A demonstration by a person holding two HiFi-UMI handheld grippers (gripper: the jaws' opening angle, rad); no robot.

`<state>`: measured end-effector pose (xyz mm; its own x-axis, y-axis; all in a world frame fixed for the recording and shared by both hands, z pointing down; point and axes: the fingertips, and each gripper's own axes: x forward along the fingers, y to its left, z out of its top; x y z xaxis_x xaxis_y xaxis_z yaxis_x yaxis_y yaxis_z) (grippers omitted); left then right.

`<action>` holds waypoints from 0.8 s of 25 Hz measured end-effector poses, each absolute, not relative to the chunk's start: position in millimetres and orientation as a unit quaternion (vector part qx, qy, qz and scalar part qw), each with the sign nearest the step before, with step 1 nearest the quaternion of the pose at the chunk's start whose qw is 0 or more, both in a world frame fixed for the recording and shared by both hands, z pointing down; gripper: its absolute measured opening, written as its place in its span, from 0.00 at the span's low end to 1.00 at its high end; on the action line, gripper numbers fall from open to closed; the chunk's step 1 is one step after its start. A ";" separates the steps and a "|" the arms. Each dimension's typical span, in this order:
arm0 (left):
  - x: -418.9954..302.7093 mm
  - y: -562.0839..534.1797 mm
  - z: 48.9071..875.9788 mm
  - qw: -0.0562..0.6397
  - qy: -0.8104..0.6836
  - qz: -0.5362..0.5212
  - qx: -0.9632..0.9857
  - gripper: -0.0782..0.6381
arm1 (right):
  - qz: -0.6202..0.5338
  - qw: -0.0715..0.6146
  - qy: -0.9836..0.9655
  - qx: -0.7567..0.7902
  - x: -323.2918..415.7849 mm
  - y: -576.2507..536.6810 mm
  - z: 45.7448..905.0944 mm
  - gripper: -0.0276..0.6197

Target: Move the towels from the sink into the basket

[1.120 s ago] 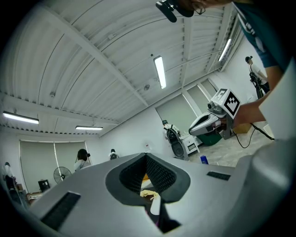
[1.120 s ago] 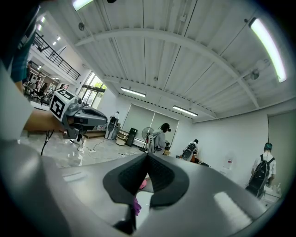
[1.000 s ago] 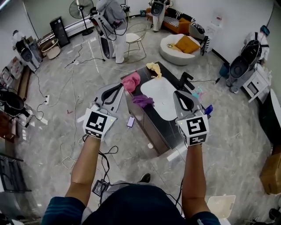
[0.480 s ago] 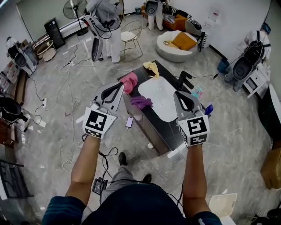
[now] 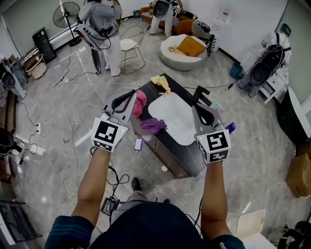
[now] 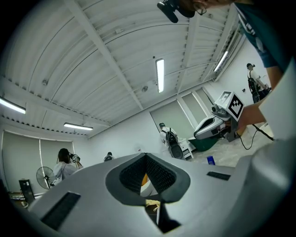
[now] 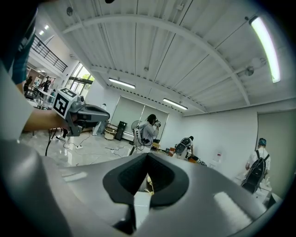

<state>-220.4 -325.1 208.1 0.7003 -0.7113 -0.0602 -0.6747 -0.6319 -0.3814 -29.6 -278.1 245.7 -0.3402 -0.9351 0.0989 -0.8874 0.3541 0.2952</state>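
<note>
A black counter [image 5: 167, 146] holds a white sink basin [image 5: 174, 115]. A pink towel [image 5: 141, 101] lies at the counter's left edge, a purple towel [image 5: 153, 125] on its near left rim, and a yellow towel [image 5: 161, 83] at its far corner. My left gripper [image 5: 131, 93] is shut and empty, held level just left of the pink towel and partly covering it. My right gripper [image 5: 198, 104] is shut and empty over the counter's right side, beside the black faucet [image 5: 202, 93]. Each gripper view looks level across the room past touching jaw tips [image 6: 147, 155] [image 7: 148, 155].
Cables trail over the grey floor at left, and a phone [image 5: 138, 144] lies by the counter's foot. Beyond stand a wire chair [image 5: 128, 44], a fan [image 5: 67, 12], a round white seat with an orange cushion [image 5: 187, 46], and several people with gear. A cardboard box [image 5: 299, 175] sits at right.
The counter and towels have drawn nearer and lower in the head view as I walked forward. Both grippers advanced with me; the left one now overlaps the pink towel.
</note>
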 end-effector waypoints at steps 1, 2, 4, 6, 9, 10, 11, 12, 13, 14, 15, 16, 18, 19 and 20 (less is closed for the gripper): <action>-222.8 -335.0 208.6 0.191 0.381 -0.048 -0.903 0.12 | -0.093 0.127 -0.811 0.563 -32.3 -286.0 246.3 0.06; -225.1 -344.8 209.4 0.190 0.378 -0.048 -0.905 0.12 | -0.092 0.127 -0.809 0.566 -34.6 -293.6 247.0 0.06; -228.5 -362.8 211.5 0.188 0.372 -0.047 -0.908 0.12 | -0.089 0.129 -0.806 0.571 -38.2 -307.7 249.1 0.06; -230.9 -379.1 213.7 0.186 0.366 -0.047 -0.911 0.12 | -0.085 0.130 -0.802 0.578 -41.0 -320.8 251.0 0.06; -233.5 -400.2 217.3 0.183 0.356 -0.048 -0.915 0.12 | -0.080 0.133 -0.796 0.585 -45.4 -338.5 253.9 0.06; -234.0 -406.3 218.5 0.182 0.352 -0.049 -0.917 0.12 | -0.079 0.133 -0.794 0.587 -46.6 -343.7 255.1 0.06; -234.7 -411.9 219.5 0.182 0.349 -0.049 -0.918 0.12 | -0.077 0.133 -0.793 0.590 -47.9 -348.6 256.2 0.06; -235.7 -417.3 220.0 0.182 0.346 -0.048 -0.919 0.12 | -0.077 0.134 -0.791 0.592 -49.4 -353.4 256.9 0.06; -237.3 -422.8 220.1 0.183 0.344 -0.048 -0.920 0.12 | -0.076 0.135 -0.790 0.594 -51.3 -358.1 257.2 0.06; -239.6 -428.3 219.9 0.183 0.342 -0.047 -0.921 0.12 | -0.076 0.136 -0.788 0.596 -53.7 -362.8 257.3 0.06; -242.4 -433.8 219.7 0.183 0.340 -0.045 -0.921 0.12 | -0.076 0.136 -0.786 0.598 -56.4 -367.4 257.2 0.06; -245.7 -439.1 219.5 0.183 0.339 -0.044 -0.922 0.12 | -0.076 0.137 -0.785 0.599 -59.5 -372.0 257.2 0.06; -252.8 -449.6 218.7 0.183 0.336 -0.041 -0.923 0.12 | -0.077 0.139 -0.782 0.602 -66.2 -380.9 257.0 0.06; -256.5 -454.8 217.9 0.183 0.335 -0.040 -0.924 0.12 | -0.077 0.140 -0.781 0.604 -69.7 -385.3 256.3 0.06; -260.3 -460.2 217.0 0.183 0.334 -0.038 -0.924 0.12 | -0.078 0.140 -0.780 0.605 -73.2 -389.6 255.4 0.06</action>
<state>-260.3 -460.2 217.0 0.7746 -0.6303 -0.0526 -0.6028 -0.7106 -0.3628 -73.2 -389.6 255.4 -0.2280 -0.9657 0.1247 -0.9220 0.2553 0.2912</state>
